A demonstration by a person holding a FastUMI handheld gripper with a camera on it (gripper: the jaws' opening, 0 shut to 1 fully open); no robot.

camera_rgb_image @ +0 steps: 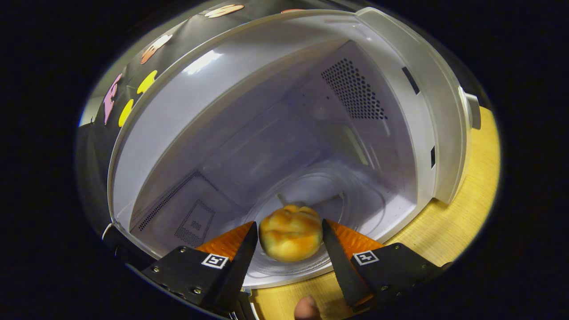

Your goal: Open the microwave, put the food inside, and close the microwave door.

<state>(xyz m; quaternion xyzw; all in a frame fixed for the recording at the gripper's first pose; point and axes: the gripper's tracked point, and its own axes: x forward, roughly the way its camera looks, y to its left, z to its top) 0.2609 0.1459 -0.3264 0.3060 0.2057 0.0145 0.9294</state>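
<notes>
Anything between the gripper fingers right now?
Yes: in the gripper view, the bun sits between the hand-held gripper fingers, over the glass turntable inside the open microwave. Finger contact unclear.

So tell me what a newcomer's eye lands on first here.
First the golden bread roll, sitting between the fingers of the gripper, which look slightly apart from it. Behind it gapes the open white microwave, with its glass turntable under the roll. The microwave stands on a wooden table.

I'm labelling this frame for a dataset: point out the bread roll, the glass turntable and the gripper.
bread roll (pixel 291 238): gripper view, middle of its crust.
glass turntable (pixel 355 209): gripper view, bare glass right of the roll.
gripper (pixel 290 233): gripper view, midway between its fingertips, which flank the roll.
</notes>
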